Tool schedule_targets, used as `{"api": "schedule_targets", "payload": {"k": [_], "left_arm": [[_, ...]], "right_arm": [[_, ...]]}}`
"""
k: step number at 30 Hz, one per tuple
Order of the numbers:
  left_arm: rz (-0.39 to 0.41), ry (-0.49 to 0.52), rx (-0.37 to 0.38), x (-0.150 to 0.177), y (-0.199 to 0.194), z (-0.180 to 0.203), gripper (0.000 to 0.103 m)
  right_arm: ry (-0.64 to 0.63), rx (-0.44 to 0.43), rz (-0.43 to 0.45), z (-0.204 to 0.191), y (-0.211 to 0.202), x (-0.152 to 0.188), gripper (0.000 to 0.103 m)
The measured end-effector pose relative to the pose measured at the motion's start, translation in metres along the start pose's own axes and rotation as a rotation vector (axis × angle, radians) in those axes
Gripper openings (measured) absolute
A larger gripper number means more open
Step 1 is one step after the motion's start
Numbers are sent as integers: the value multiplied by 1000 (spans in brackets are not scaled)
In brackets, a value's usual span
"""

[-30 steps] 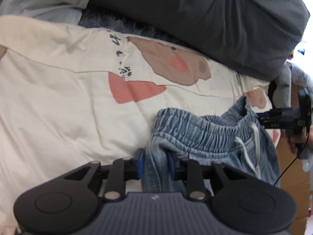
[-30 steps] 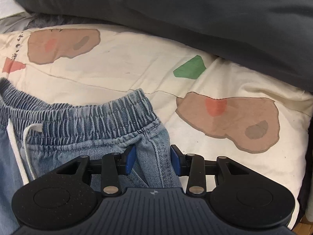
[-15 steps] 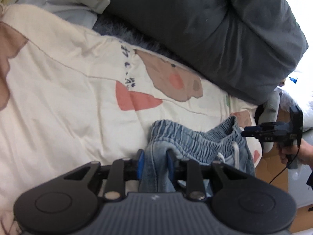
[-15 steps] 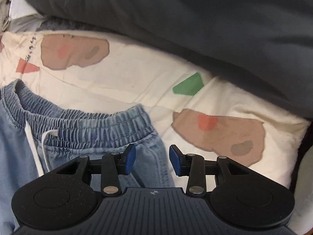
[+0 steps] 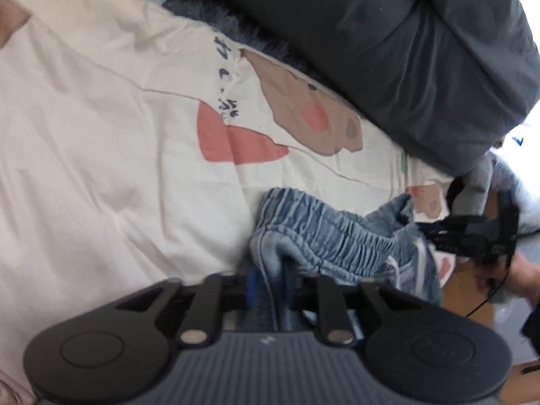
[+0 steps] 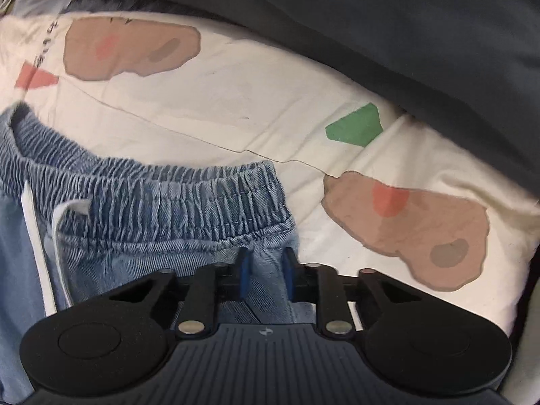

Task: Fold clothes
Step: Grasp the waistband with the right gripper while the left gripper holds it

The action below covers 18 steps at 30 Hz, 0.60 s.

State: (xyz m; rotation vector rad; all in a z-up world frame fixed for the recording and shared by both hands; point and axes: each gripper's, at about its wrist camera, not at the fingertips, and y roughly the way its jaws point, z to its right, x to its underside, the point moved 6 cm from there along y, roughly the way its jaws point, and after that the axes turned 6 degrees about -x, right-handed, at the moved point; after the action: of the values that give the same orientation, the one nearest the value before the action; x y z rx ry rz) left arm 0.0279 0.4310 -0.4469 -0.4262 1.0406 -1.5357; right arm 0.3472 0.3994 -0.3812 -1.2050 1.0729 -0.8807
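Cream bedsheet (image 6: 236, 101) (bear prints), dark grey duvet (image 6: 405, 17)

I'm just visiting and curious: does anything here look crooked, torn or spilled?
Nothing torn or spilled. The denim shorts hang bunched, with the waistband sagging between the left claw and right claw, each pinching one side. One white drawstring dangles loose. The printed sheet below is wrinkled.

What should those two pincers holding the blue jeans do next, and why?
Probably pull the two ends slightly apart. The left gripper and right gripper each pinch an end of the denim pants near the elastic waistband, which sags bunched between them above the cream bedsheet; tightening it should flatten the pants for folding.
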Motion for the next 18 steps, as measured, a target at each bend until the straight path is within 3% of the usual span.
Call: {"api": "schedule_targets", "payload": {"k": [4, 9, 18], "left_arm": [[66, 41, -22, -3, -16, 7, 4], [129, 79, -35, -18, -30, 16, 4], [238, 149, -59, -46, -55, 33, 4]], "right_arm": [[-42, 86, 26, -3, -20, -4, 4], [-71, 187, 65, -6, -45, -7, 3], [13, 261, 167, 3, -67, -29, 2]]}}
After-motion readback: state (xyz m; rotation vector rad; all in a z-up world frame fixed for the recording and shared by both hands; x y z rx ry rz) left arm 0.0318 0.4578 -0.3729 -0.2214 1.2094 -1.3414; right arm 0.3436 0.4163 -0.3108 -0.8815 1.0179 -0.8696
